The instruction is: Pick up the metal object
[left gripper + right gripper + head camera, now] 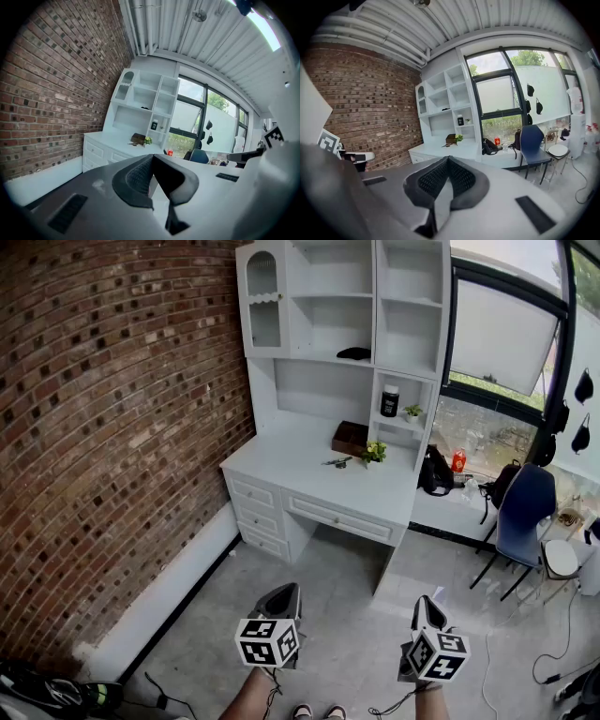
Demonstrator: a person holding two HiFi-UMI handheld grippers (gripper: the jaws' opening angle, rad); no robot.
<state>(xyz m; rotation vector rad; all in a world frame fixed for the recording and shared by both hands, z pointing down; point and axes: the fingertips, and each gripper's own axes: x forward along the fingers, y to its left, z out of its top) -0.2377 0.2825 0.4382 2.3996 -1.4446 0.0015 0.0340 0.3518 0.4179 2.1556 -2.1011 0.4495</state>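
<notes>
Metal object (338,462) on white desk (281,460) near brown box (350,438); left hand-held gripper (282,599), right hand-held gripper (428,611) closed, empty.

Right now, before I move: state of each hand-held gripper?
Left hand-held gripper: closed, jaw tips together, holding nothing.
Right hand-held gripper: closed, jaw tips together, holding nothing.

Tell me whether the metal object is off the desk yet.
No, the metal object lies on the white desk near the brown box.

White desk (291,465) bears a brown box (350,438), plant (376,452) and metal object (338,462).
</notes>
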